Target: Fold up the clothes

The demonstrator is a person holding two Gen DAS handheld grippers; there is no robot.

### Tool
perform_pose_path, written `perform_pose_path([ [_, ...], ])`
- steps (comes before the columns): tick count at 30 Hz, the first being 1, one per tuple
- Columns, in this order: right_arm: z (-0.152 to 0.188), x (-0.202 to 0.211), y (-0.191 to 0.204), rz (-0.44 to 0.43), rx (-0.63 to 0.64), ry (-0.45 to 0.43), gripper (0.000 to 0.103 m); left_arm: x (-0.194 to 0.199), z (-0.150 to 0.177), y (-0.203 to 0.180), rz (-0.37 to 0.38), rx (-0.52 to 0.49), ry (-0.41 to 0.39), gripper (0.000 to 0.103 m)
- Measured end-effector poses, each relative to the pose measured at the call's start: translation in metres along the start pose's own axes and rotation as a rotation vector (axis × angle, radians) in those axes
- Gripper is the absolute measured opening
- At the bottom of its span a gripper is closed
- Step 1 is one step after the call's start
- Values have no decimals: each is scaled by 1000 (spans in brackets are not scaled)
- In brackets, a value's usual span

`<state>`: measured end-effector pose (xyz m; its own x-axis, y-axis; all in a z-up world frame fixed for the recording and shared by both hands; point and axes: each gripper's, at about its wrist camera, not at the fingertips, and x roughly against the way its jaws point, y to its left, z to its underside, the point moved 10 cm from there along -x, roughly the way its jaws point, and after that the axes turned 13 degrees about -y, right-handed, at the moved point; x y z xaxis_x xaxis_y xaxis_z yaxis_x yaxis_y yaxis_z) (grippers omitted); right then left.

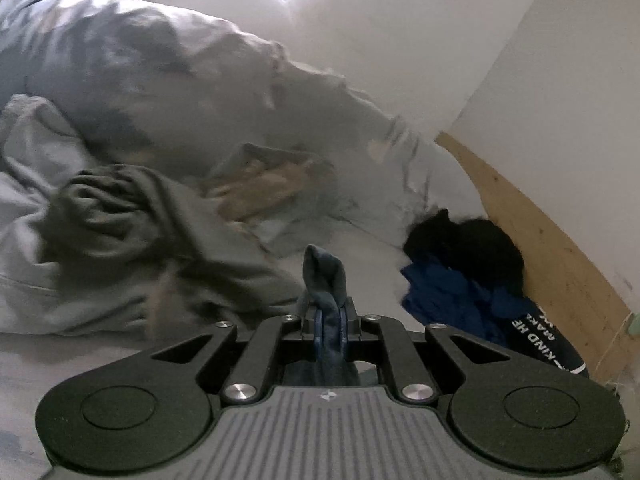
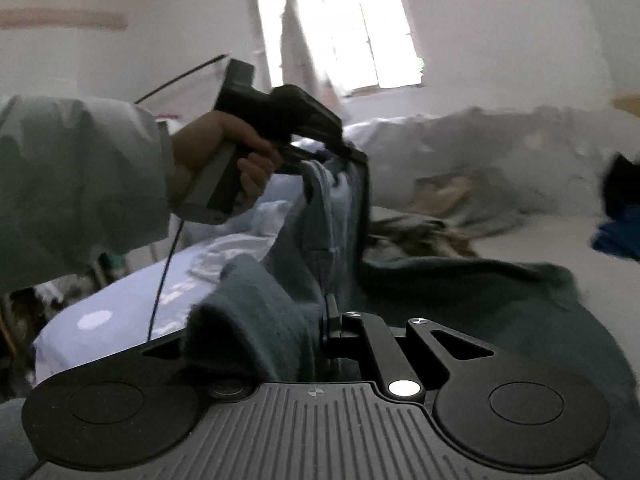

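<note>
Hanging between two grippers, a blue-grey garment (image 2: pixel 316 240) is lifted above a bed (image 2: pixel 540 240), its lower part trailing onto the mattress at the right of the right wrist view. Left gripper (image 1: pixel 331 326): jaws closed on a fold of this cloth, a peak of fabric standing up beyond the fingertips. In the right wrist view the same tool appears from outside, held by a hand (image 2: pixel 224 156) emerging from a pale sleeve (image 2: pixel 80 184), with the cloth draped down from its tip. Right gripper (image 2: pixel 326 320): jaws clamped on another part of the garment, which bunches over the left finger and hides it. Surroundings, left wrist view: a grey crumpled garment (image 1: pixel 132 236) lies left of centre; a tan piece of clothing (image 1: pixel 264 188) lies behind it; a black item (image 1: pixel 472 244) and a dark blue one (image 1: pixel 448 296) rest together against a wooden board (image 1: pixel 560 248) at the wall. A pale rumpled duvet (image 1: pixel 140 80) fills the background. A bright window (image 2: pixel 360 28) is visible behind the bed; both views are motion-blurred.
</note>
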<state>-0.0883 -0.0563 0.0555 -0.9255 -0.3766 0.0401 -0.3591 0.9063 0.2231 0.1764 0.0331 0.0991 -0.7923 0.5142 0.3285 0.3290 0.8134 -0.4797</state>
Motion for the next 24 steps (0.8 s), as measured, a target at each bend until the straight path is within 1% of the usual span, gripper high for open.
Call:
perform_pose_path([
  [4,6,20,-50,94,-68,2,5,-38,24,-37,-22,-21,36,12],
  [7,17,34,-87,172,-127,12,5,-69,51,-64,-20,-45,76,12],
  [10,27,48,-117,239,-171,21,5,-98,79,-90,-22,-85,117,12],
  [13,37,60,-142,287,-196,27,5,-127,106,-111,-34,-117,147,12],
  [16,46,69,-172,336,-241,29,4,-149,126,-116,-80,-111,153,12],
  [17,48,71,-182,353,-259,29,3,-156,132,-118,-97,-108,155,12],
  [20,58,77,-207,387,-305,37,2,-173,147,-115,-150,-100,162,12],
  [24,75,79,-223,391,-380,72,2,-194,169,-113,-221,-146,197,12],
])
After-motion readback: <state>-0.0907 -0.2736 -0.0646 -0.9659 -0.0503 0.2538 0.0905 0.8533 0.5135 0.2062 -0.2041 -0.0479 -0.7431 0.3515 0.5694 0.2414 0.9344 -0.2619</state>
